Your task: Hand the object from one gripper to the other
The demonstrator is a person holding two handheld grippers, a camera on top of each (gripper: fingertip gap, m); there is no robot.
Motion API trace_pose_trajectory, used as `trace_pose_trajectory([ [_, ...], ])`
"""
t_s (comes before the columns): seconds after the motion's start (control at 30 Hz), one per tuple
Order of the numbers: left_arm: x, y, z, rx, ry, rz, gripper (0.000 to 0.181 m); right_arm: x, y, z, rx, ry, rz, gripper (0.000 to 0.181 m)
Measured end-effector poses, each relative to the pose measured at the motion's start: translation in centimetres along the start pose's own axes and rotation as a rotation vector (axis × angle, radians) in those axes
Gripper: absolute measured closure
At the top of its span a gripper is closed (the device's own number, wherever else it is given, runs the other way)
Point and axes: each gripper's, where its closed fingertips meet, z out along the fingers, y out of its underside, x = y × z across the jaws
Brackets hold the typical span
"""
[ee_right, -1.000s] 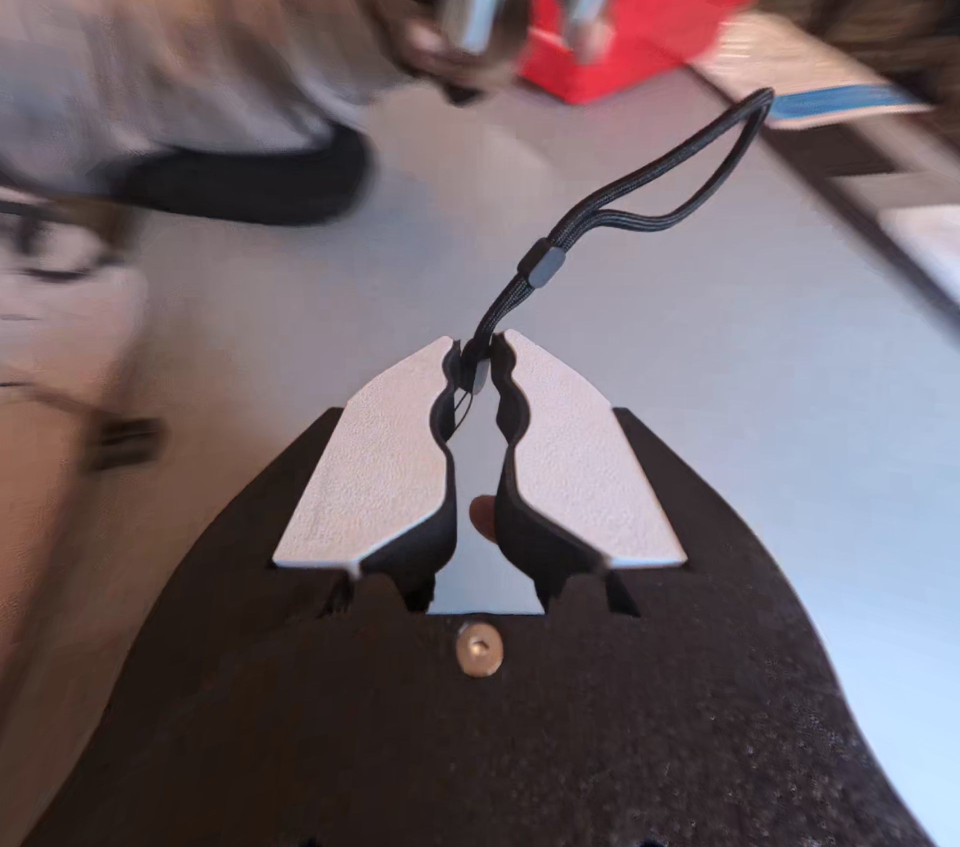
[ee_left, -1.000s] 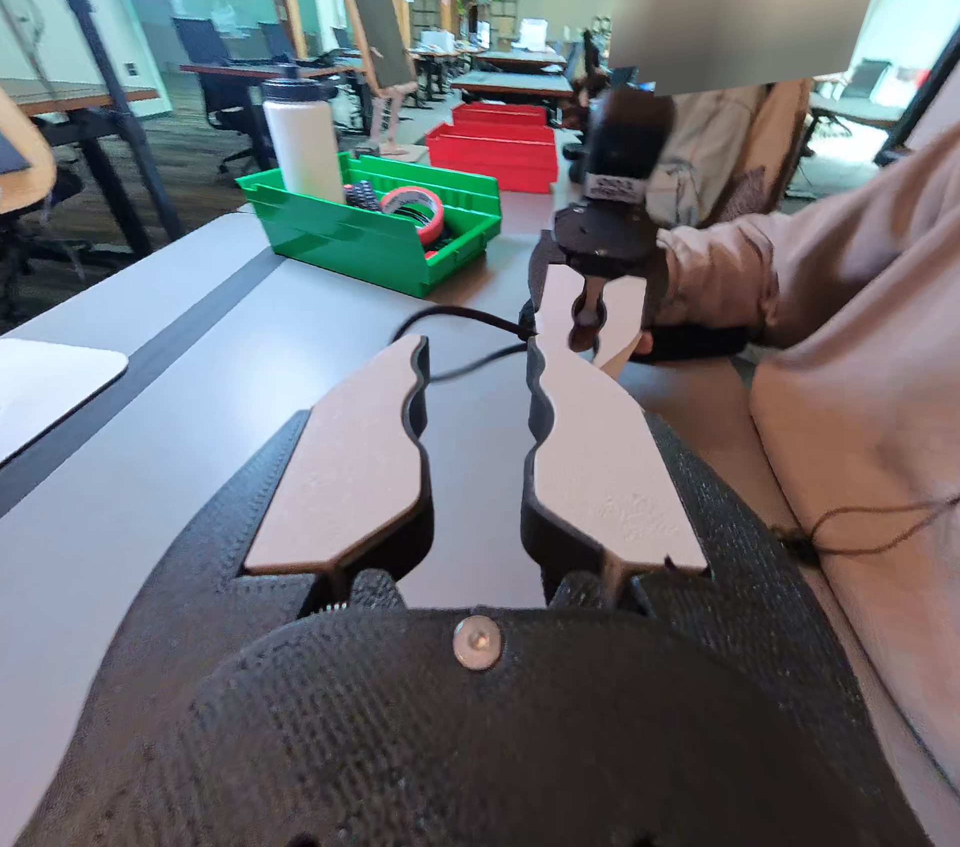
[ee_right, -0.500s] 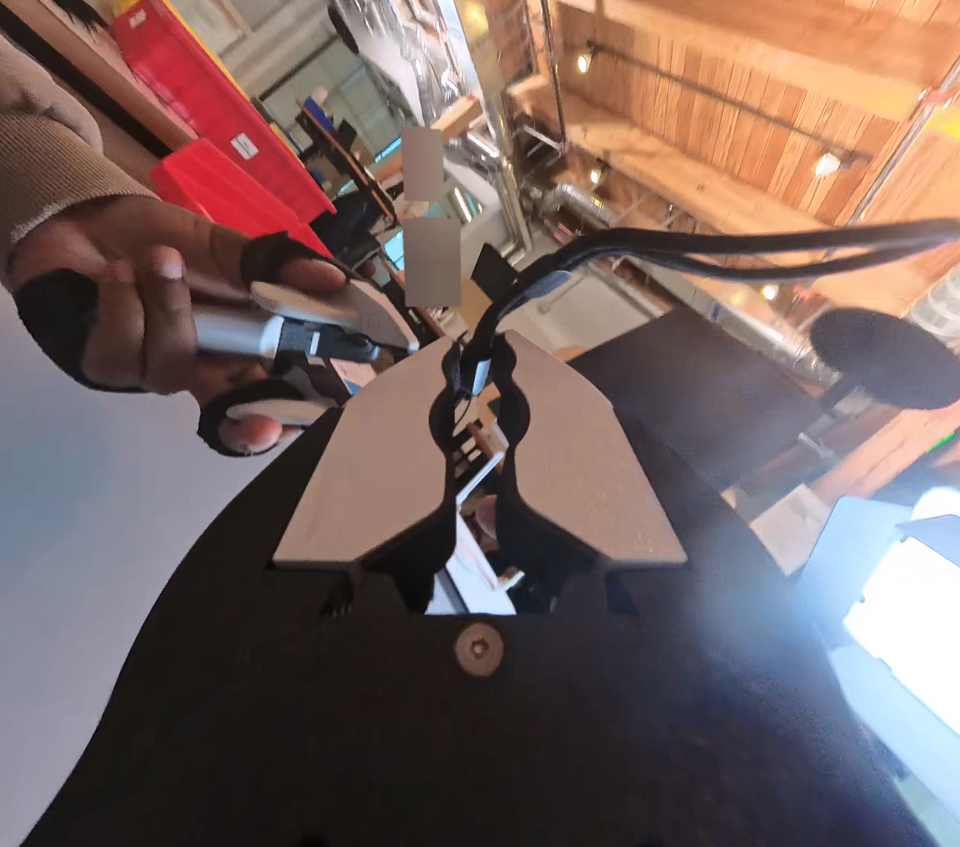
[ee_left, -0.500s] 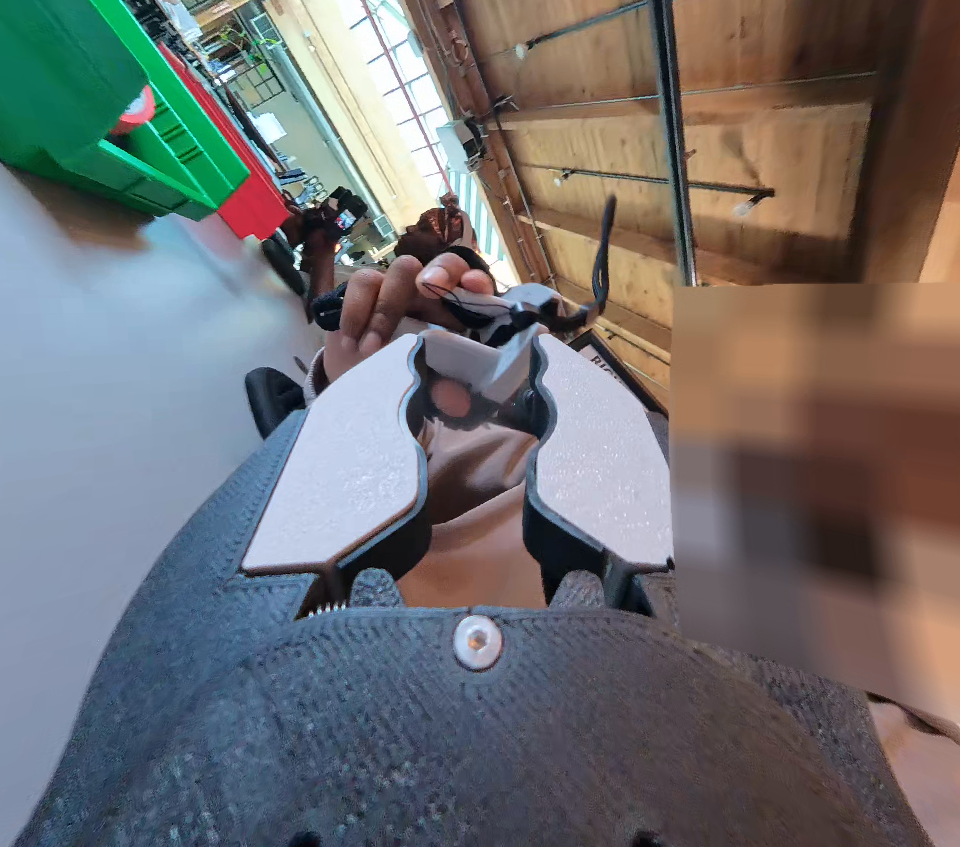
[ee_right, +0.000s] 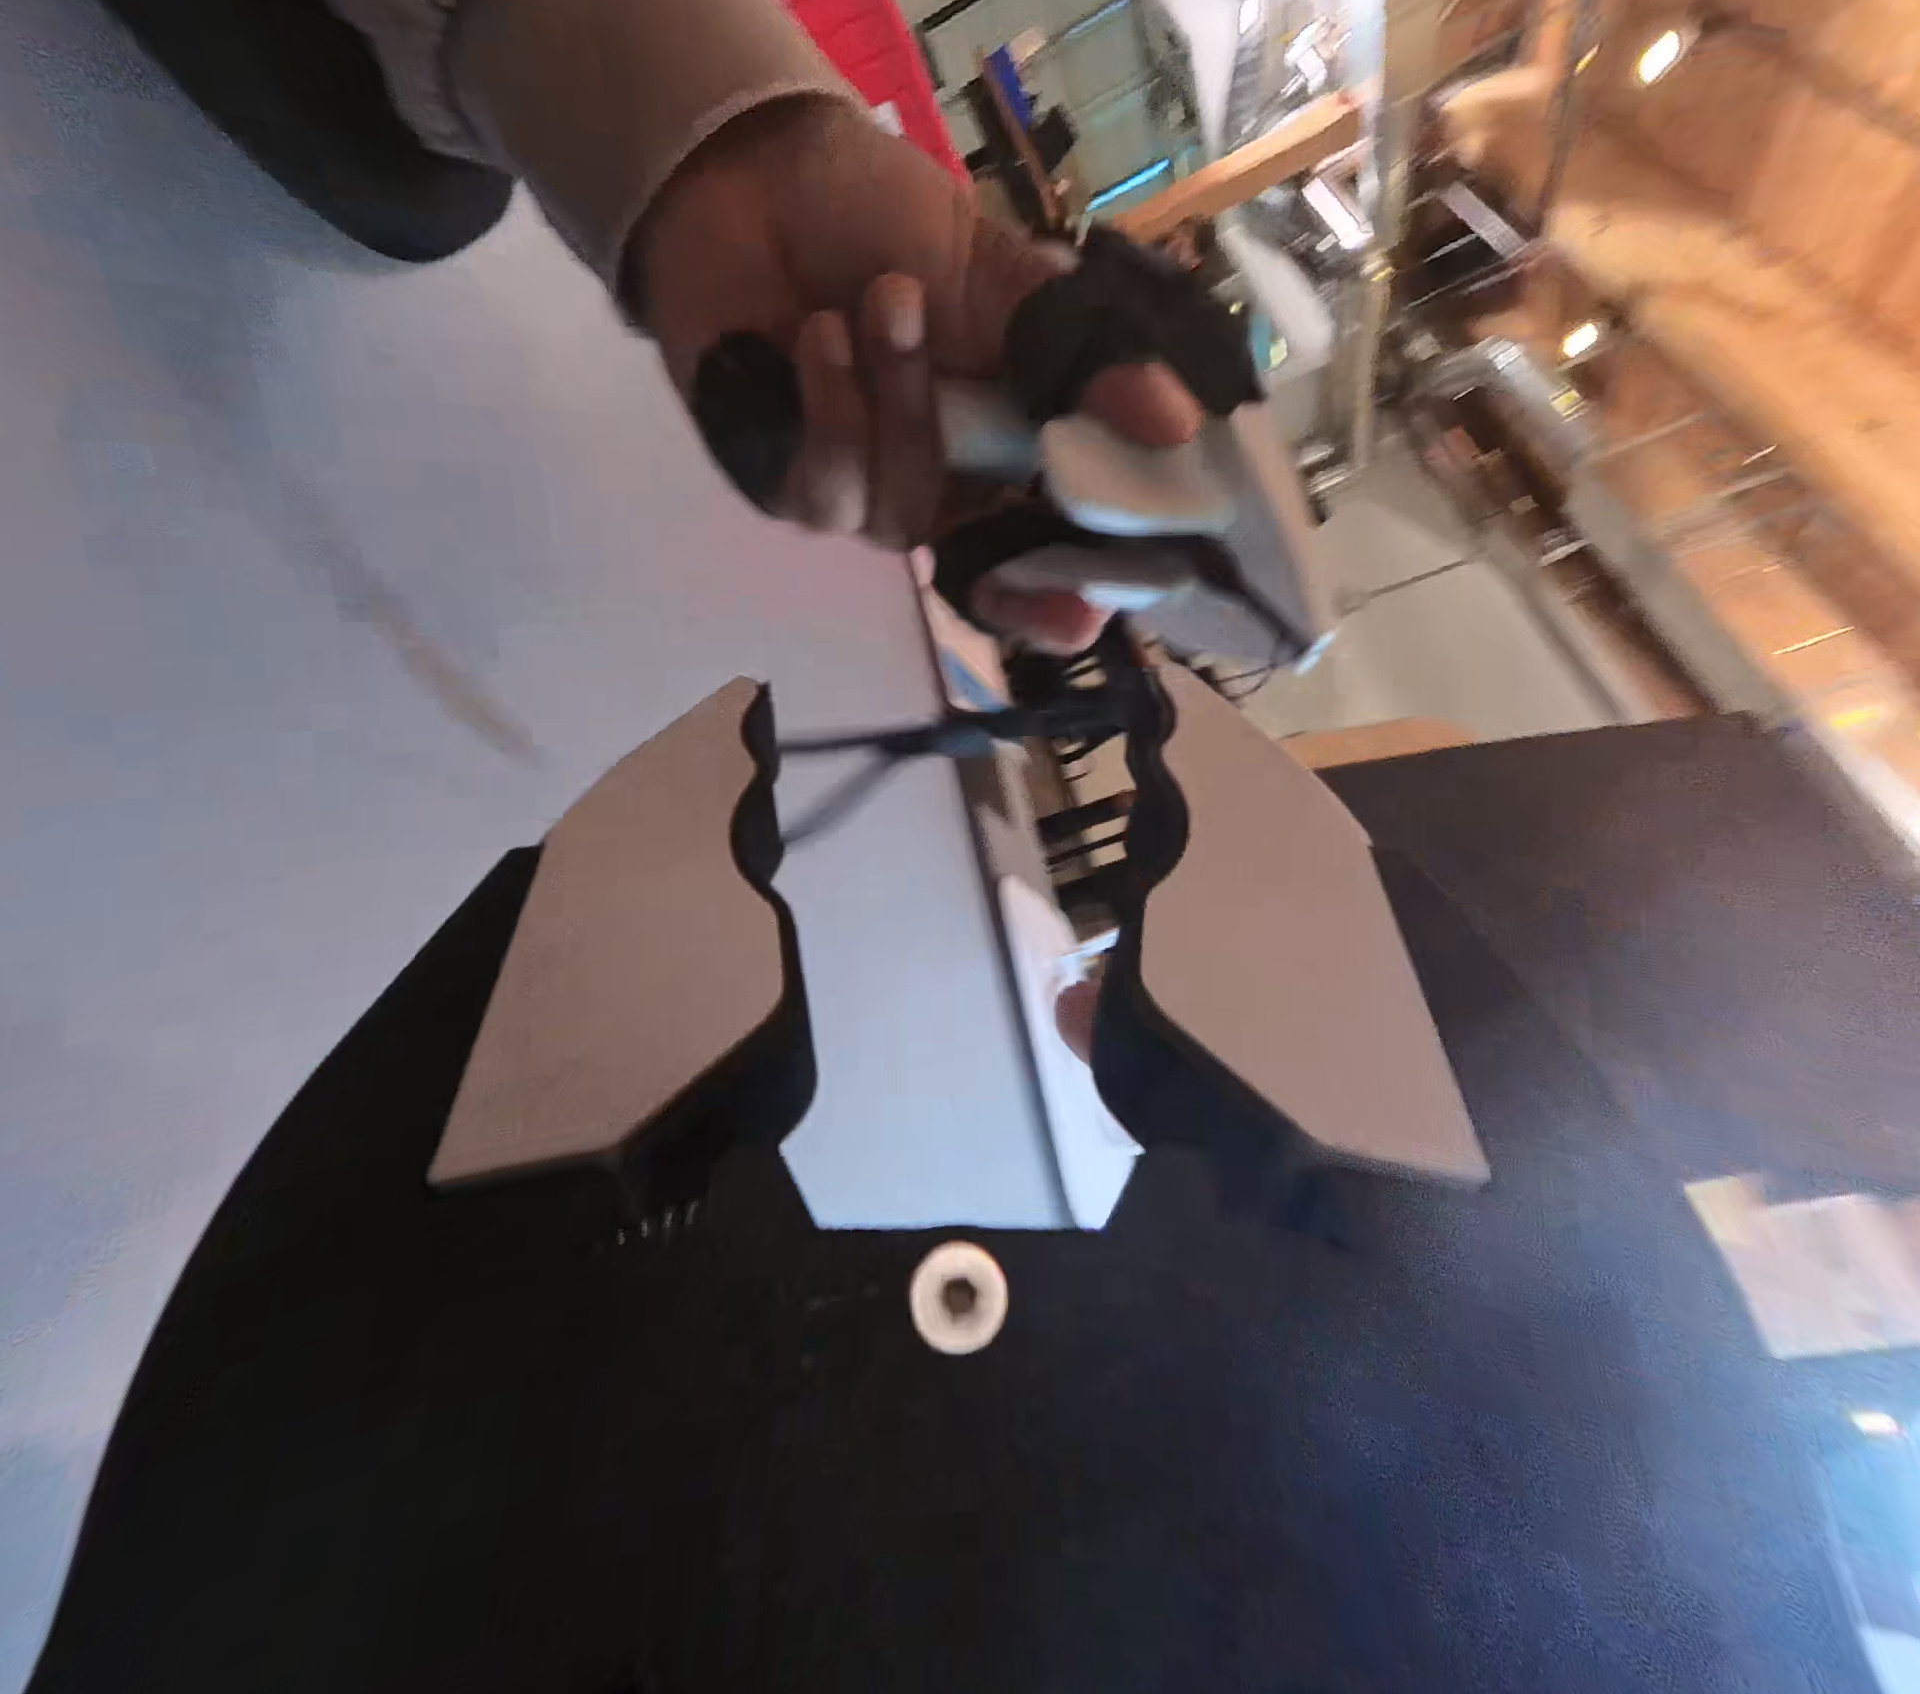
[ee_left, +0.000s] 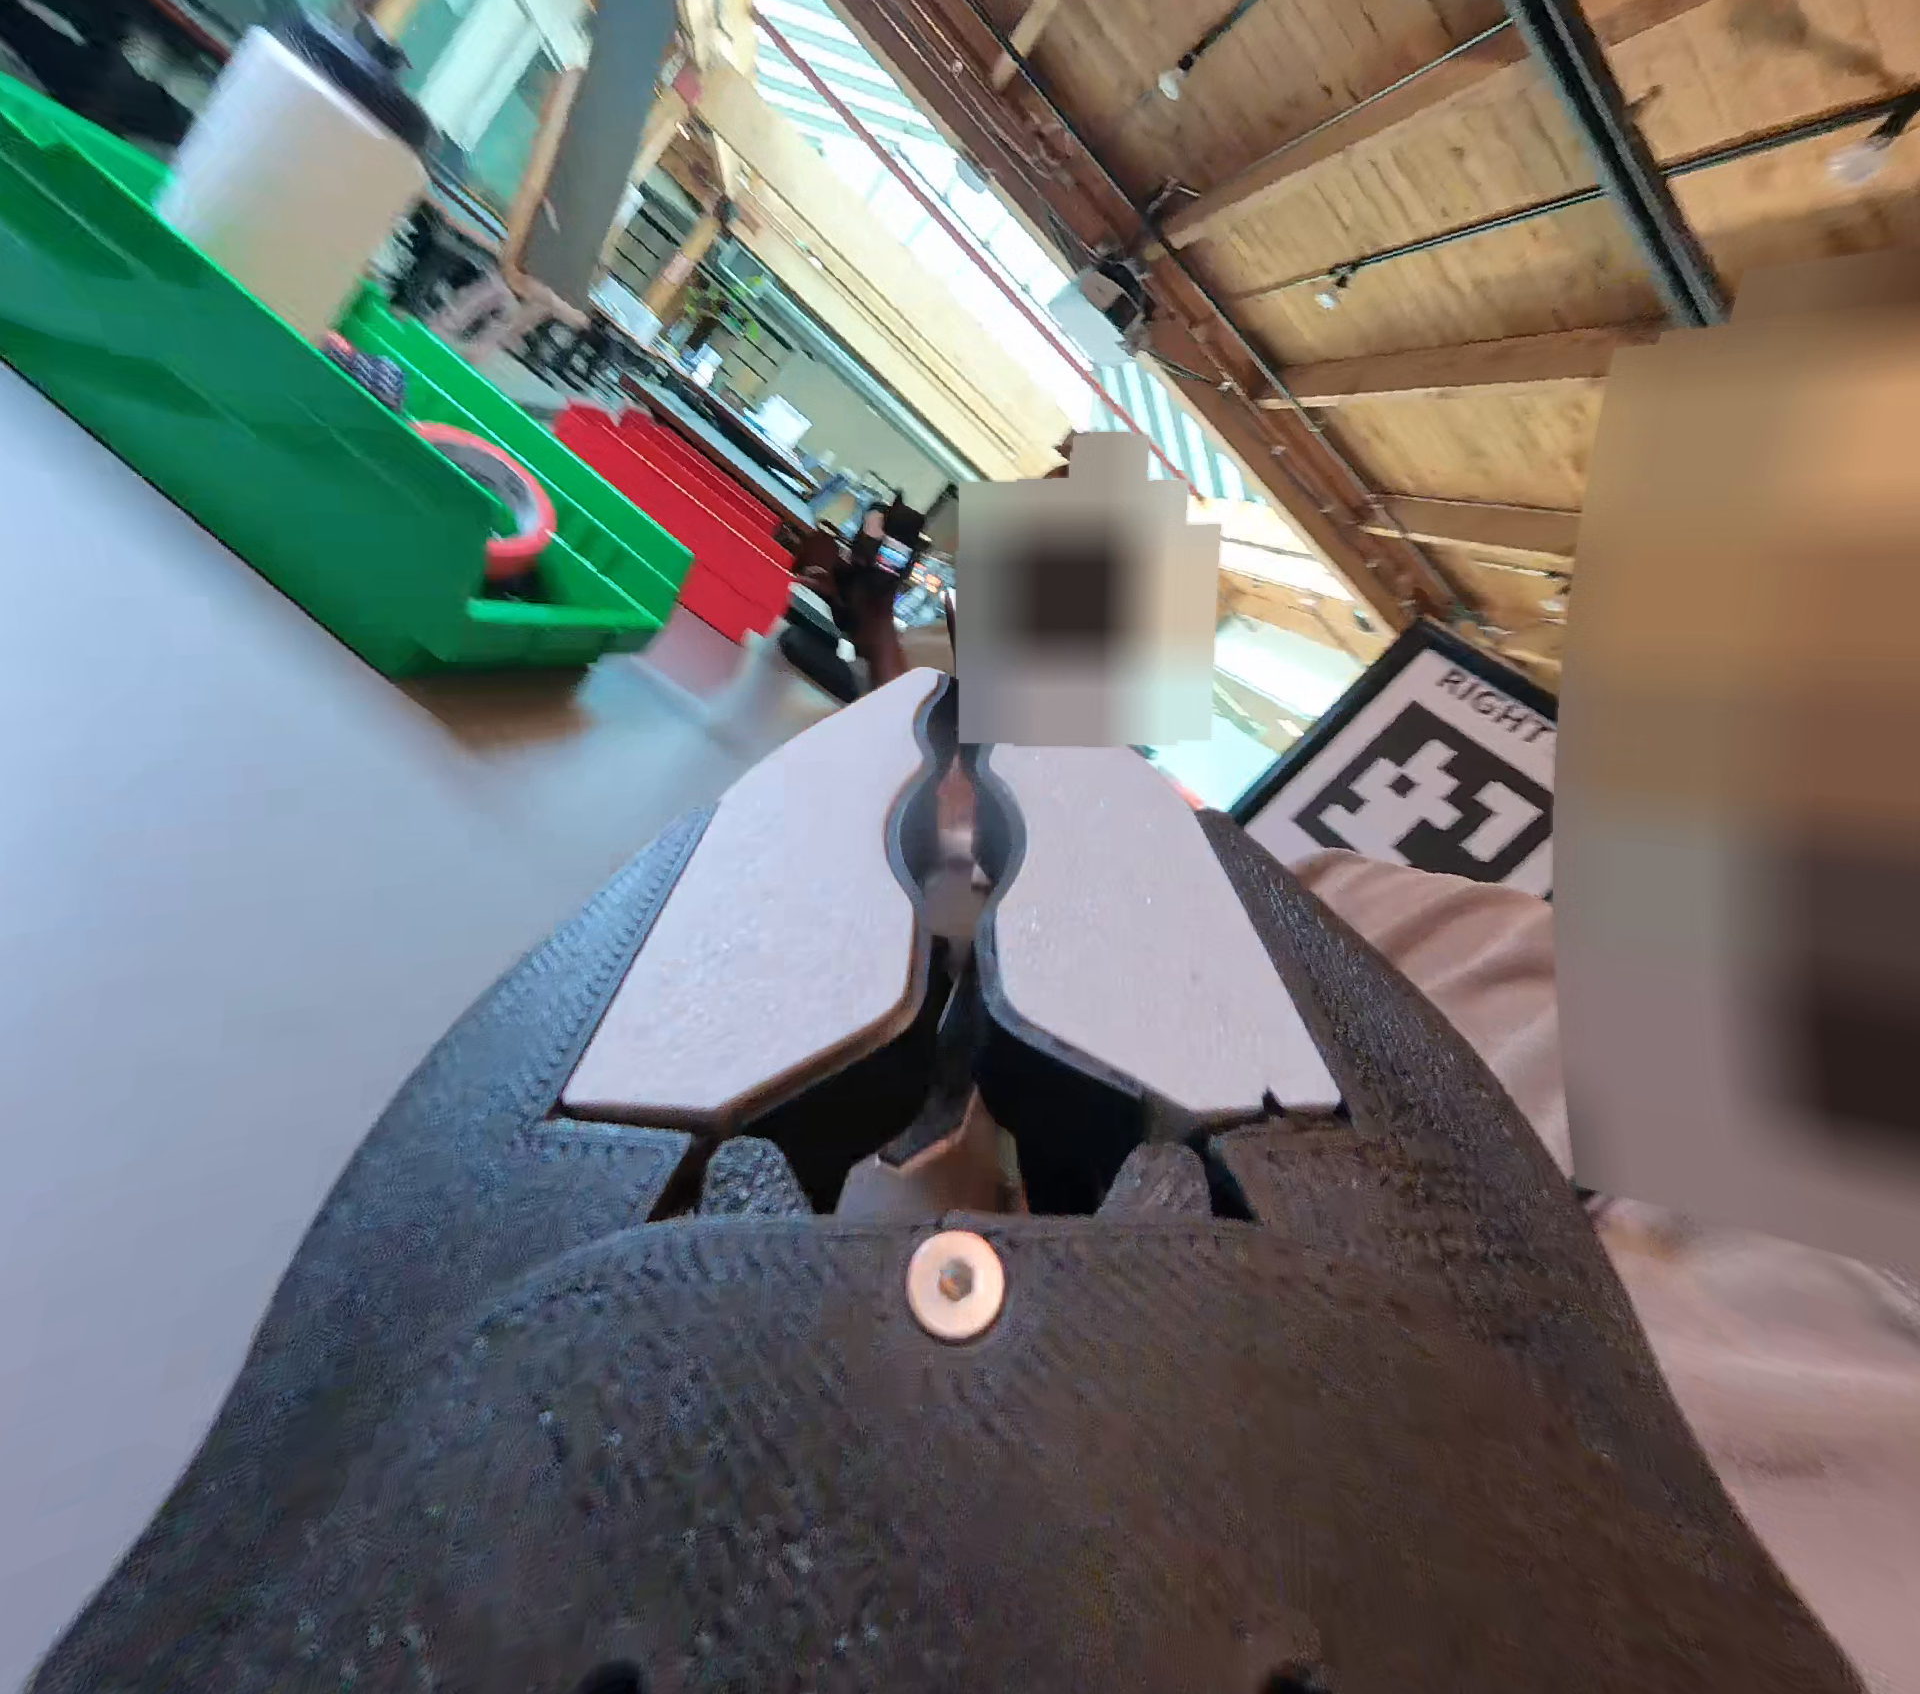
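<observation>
**A:** What does the left gripper (ee_left: 951,751) have?

**B:** Its jaws are closed to a thin slit with a dark strand pinched in it. That looks like the cord (ee_left: 951,813), though the view there is cramped and partly masked, so I'm not certain.

**A:** And the right gripper (ee_right: 961,699)?

**B:** It's spread wide and grips nothing. The cord runs across the gap near its fingertips and may brush the right one. Just beyond, a hand (ee_right: 852,314) holds the left gripper, blurred, above the pale tabletop (ee_right: 260,605).

**A:** How will the cord handle?

**B:** I'd say it's very light and limp, so it sags and swings, with no stiffness to push against. It isn't fragile. It's thin enough to slip out of a loose pinch.

**A:** Where should it be held?

**B:** Close to the tips, where the pads meet flat, on a doubled stretch or beside its small slider if that can be reached. The scalloped hollows further back would let it slide.

**A:** Anything else nearby?

**B:** A green bin (ee_left: 260,439) sits well off on the tabletop.
</observation>
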Motion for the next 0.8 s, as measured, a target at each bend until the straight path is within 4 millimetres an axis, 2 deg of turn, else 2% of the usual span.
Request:
trace_pose_trajectory([
  [0.1, -0.2, -2.5, -2.0, 0.035, -0.087, 0.173, 0.181, -1.1, 1.5, 0.4, -0.024, -0.144, 0.315, 0.114],
  [0.2, 0.0, -3.7, -3.4, 0.022, -0.157, 0.360, 0.181, -0.6, 2.6, 0.5, -0.020, -0.236, 0.803, 0.115],
  [0.3, 1.1, -3.1, -3.2, -0.016, -0.134, 0.480, 0.181, 1.0, 1.6, 0.5, 0.113, -0.370, 1.466, 0.125],
  [0.37, 1.5, -1.7, -2.3, -0.073, -0.121, 0.553, 0.181, 1.6, 0.3, 0.2, 0.269, -0.565, 1.928, 0.126],
  [0.4, 1.6, -0.9, -1.8, -0.105, -0.116, 0.581, 0.181, 1.4, -0.3, 0.1, 0.325, -0.662, 2.068, 0.125],
  [0.43, 1.7, -0.2, -1.3, -0.134, -0.109, 0.597, 0.181, 0.5, -0.6, 0.2, 0.315, -0.719, 2.098, 0.121],
  [0.47, 1.8, 0.4, -0.9, -0.155, -0.107, 0.602, 0.181, -0.8, -0.7, 0.4, 0.253, -0.725, 2.033, 0.116],
  [0.53, 2.1, 1.1, -0.4, -0.179, -0.104, 0.605, 0.181, -2.5, -0.6, 0.9, 0.139, -0.649, 1.752, 0.108],
  [0.6, 2.3, 1.6, -0.1, -0.198, -0.108, 0.613, 0.181, -2.3, -1.6, 0.9, 0.159, -0.573, 1.480, 0.103],
  [0.63, 2.4, 1.8, 0.1, -0.205, -0.109, 0.622, 0.181, -2.3, -2.4, 0.7, 0.173, -0.567, 1.410, 0.105],
  [0.67, 2.6, 2.0, 0.3, -0.212, -0.104, 0.628, 0.181, -2.4, -3.0, 0.6, 0.175, -0.574, 1.372, 0.120],
  [0.7, 2.7, 2.2, 0.4, -0.214, -0.101, 0.631, 0.181, -2.7, -3.4, 0.4, 0.166, -0.585, 1.333, 0.160],
  [0.73, 2.8, 2.2, 0.5, -0.215, -0.105, 0.634, 0.181, -2.9, -3.7, 0.1, 0.174, -0.583, 1.274, 0.181],
  [0.8, 2.4, 1.9, 0.2, -0.218, -0.129, 0.642, 0.181, -2.1, -4.4, -0.6, 0.231, -0.584, 1.229, 0.181],
])
